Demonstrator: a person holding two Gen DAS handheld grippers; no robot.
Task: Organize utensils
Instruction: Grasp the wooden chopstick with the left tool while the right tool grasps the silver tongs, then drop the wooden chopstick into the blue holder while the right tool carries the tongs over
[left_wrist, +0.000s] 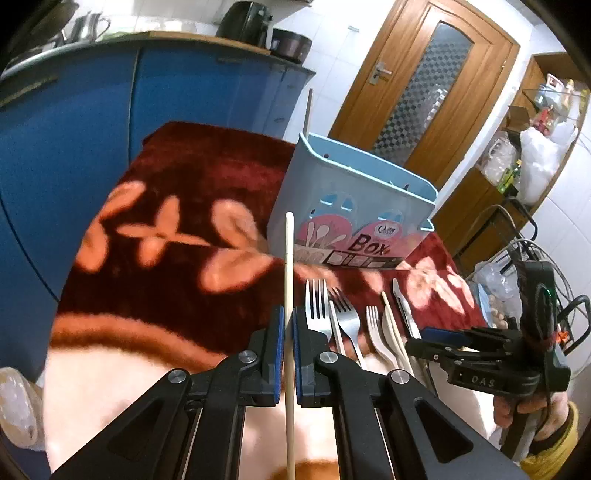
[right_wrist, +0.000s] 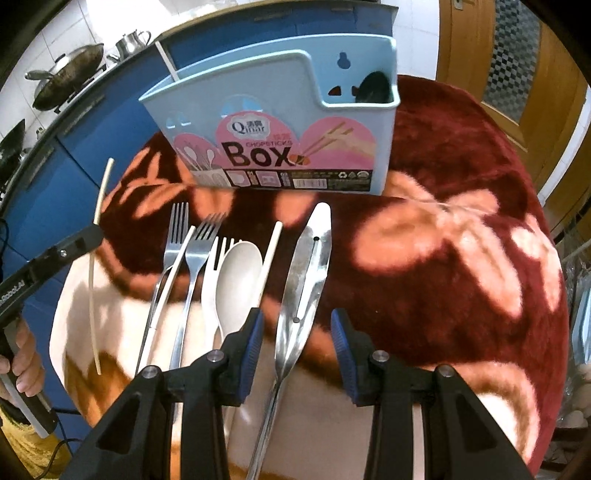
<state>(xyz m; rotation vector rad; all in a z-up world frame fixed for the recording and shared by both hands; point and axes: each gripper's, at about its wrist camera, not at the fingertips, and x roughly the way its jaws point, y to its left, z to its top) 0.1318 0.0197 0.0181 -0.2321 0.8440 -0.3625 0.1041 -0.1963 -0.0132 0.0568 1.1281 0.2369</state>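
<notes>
Left gripper (left_wrist: 288, 350): fingers clamped on a pale chopstick (left_wrist: 289, 295), held up off the surface. Right gripper (right_wrist: 297, 350): fingers partly spread, straddling metal tongs (right_wrist: 304, 273) without touching. Forks (right_wrist: 177, 236) and white spoon (right_wrist: 238, 273) alongside; blue utensil box (right_wrist: 266, 110) upright behind.

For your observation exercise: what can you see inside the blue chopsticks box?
A pale chopstick sticks up from the blue chopsticks box at its left end, and something dark sits in the right compartment. The walls hide everything lower down.
</notes>
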